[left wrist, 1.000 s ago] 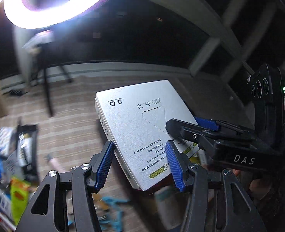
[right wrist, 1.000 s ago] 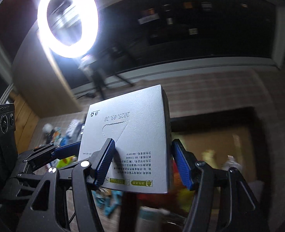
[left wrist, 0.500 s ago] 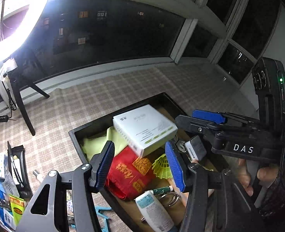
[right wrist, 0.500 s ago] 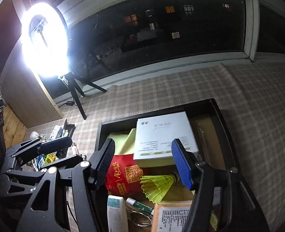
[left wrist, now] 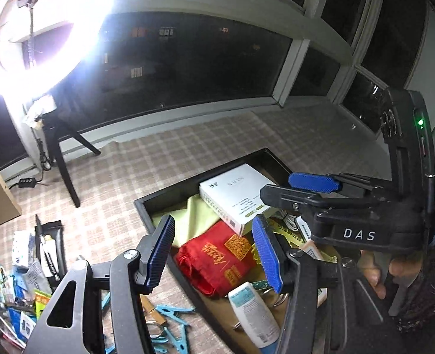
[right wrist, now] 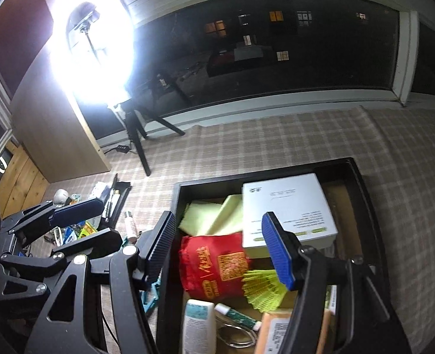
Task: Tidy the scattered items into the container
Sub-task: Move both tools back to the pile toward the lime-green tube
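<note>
1. The container (right wrist: 365, 188), a dark-walled tray on the checked mat (right wrist: 276, 141), held a white box (right wrist: 288, 209) lying flat at its far end, over a yellow-green cloth (right wrist: 211, 215).
2. A red pouch (right wrist: 214, 265) lay just in front of the box, with a yellow shuttlecock (right wrist: 261, 289) beside it and a white bottle (right wrist: 198, 321) nearer the camera.
3. The left gripper (left wrist: 214, 250) hovered above the tray with its blue pads spread wide and nothing between them.
4. The right gripper (right wrist: 217, 250) likewise hung over the tray, fingers wide apart and holding nothing.
5. Scattered items (left wrist: 14, 280) lay on the mat left of the tray, with blue clothes pegs (left wrist: 170, 318) near its wall.
6. A ring light (right wrist: 93, 47) on a tripod glared before the dark window.
</note>
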A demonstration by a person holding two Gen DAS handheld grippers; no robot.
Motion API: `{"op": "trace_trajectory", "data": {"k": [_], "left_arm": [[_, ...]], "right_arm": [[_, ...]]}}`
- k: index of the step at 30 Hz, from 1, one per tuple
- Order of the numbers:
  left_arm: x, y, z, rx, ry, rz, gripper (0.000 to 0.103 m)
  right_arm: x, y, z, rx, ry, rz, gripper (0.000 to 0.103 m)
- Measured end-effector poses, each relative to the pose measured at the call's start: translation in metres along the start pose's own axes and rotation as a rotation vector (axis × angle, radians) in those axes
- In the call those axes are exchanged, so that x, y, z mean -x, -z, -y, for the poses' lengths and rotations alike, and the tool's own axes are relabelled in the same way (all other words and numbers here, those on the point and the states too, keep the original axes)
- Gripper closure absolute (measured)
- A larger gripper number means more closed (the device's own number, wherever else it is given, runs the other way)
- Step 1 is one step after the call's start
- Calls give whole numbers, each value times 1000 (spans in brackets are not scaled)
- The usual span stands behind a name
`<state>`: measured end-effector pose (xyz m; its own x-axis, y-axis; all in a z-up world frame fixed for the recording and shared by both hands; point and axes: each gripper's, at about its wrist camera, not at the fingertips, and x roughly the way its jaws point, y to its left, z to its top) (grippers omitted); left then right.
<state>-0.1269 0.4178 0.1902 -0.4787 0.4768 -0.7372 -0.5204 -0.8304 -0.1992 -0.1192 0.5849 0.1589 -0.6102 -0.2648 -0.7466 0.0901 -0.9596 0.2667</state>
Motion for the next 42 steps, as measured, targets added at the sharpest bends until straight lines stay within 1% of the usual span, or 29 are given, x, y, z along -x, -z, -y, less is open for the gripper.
{"op": "trace_trajectory", "data": {"k": [3,7,10,13,16,19,22,28,31,33,35,37,39,42], "left_arm": [[9,6,-11,12,-13,3,51],[31,21,-44,25,-65,0,51],[48,37,-83,86,-89,-12,51],[66,60,-125,140,-162,-29,51],[77,83,-157,187,-209,-53,52],[88,105,-185,240,-248,-67,52],[95,128,-204,287,-283,-77,52],[102,169,-218,348,-316,-101,50],[100,182,-218,352,-307,-113,50],[95,186,-216,332,-291,-127,50],[88,188,-211,289,-277,-146,51],[79,187,-207,246,-264,-166,52],[71,186,-206,225,-250,-181,52],[54,182,-203,169,-234,-218,52]], "right_arm": [[-3,2,-13,18,-18,-6,43],[-9,9,-34,50,-51,-24,43],[-17,19,-53,81,-72,-52,43],[-27,29,-71,114,-95,-84,43],[-39,38,-90,148,-121,-119,43],[-49,45,-108,174,-144,-145,43],[-57,52,-127,199,-162,-163,43],[-67,71,-168,261,-189,-188,43],[-78,86,-187,285,-217,-226,43],[-89,97,-199,310,-231,-261,43],[-99,107,-210,342,-239,-291,44],[-107,116,-219,391,-247,-324,47],[-115,124,-226,447,-250,-357,47],[-125,130,-233,527,-250,-397,47]]}}
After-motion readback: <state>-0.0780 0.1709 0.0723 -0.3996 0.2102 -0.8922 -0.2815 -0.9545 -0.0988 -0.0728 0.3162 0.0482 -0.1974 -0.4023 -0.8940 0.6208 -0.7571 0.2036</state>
